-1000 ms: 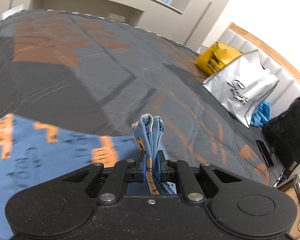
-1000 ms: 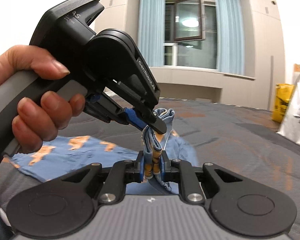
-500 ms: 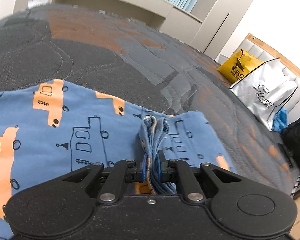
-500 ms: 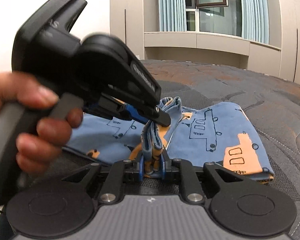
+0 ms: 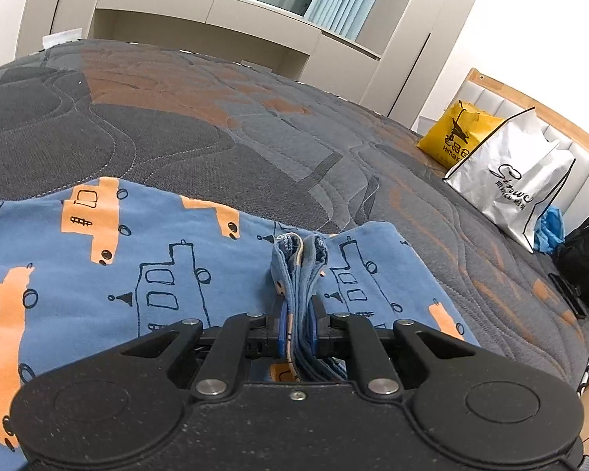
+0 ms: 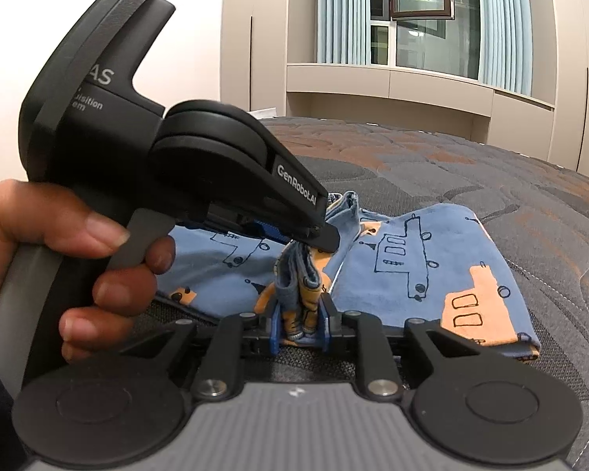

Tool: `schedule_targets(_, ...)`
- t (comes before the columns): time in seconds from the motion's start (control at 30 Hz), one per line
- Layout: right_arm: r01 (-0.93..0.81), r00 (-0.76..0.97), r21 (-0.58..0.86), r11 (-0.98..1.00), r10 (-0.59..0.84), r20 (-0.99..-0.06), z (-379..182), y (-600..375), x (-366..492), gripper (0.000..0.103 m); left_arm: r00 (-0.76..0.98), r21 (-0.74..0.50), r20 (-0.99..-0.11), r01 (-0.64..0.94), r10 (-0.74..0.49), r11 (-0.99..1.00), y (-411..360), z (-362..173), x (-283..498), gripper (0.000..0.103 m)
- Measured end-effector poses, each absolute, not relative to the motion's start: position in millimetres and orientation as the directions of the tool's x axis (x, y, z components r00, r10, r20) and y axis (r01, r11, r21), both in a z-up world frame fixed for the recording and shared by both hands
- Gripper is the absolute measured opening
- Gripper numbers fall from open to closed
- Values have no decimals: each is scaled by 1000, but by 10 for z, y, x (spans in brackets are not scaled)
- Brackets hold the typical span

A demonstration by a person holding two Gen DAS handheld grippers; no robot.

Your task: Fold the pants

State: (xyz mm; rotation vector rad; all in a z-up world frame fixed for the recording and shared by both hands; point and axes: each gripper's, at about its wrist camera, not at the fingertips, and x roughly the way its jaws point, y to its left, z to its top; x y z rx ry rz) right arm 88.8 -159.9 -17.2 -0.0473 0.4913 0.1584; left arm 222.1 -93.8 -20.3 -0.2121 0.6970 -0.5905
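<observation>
A: Left gripper [image 5: 297, 327], bottom centre of its view, is clamped on a bunched edge of the blue pants [image 5: 145, 274]. Right gripper [image 6: 299, 331] has just been easing open; the bunch sits between its pads, and I cannot tell whether they grip.

B: Risk?

A: My judgement: uneven release could drag the folded pants, lying mid-frame on the quilted bed [image 5: 200, 125].

B: Containers?

A: Far right: yellow bag [image 5: 457, 139], contents hidden; silver bag [image 5: 510, 180], something blue beside it.

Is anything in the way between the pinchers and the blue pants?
Nothing visible. The left gripper is pinching a bunched edge of the pants, and the right gripper, just opening, has pants between its fingers.
</observation>
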Motion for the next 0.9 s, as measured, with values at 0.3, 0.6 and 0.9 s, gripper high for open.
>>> schedule_targets(0.3, -147, 885, -53, 988, 108, -453, -32, -1483, 898, 22, 642, -415, -463, 453, -611, 789, -719, 59, 2072, 11)
schedule_targets(0.6, -307, 870, -52, 950, 259, -420, 151, -1009, 1001, 22, 708, -352, -501, 359, -498, 864, -94, 178, 2035, 11)
schedule_targets(0.9, -360, 820, -51, 931, 290, -493, -60, -811, 1212, 22, 687, -385, -547, 301, -479, 872, 190, -100, 2175, 12)
